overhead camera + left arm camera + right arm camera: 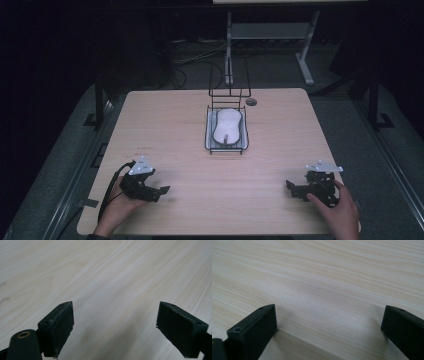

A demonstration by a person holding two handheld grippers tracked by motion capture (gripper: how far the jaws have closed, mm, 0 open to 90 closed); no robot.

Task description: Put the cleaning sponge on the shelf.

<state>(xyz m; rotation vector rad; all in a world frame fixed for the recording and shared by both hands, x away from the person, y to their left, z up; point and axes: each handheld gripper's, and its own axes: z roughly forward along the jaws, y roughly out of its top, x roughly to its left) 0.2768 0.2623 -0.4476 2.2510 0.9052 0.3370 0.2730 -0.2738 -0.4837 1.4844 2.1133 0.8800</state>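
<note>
I have both tools low over the pale, fine-grained wooden worktop (175,130), one near each front corner. My left gripper (161,191), a black angular tool with a grey three-cornered plate on top and a dark cable trailing off behind, sits in my left hand (117,205); in the left gripper view its jaws stand wide apart with bare wood grain between them. My right gripper (291,187), built the same, sits in my right hand (340,212), its blocky matte jaws likewise spread wide over bare wood. Well apart from both, toward the far middle, a black wire rack (227,100) holds a white, rounded oblong dish (227,127) on a pale tray. A small dark round disc (251,102) lies just beside the rack.
</note>
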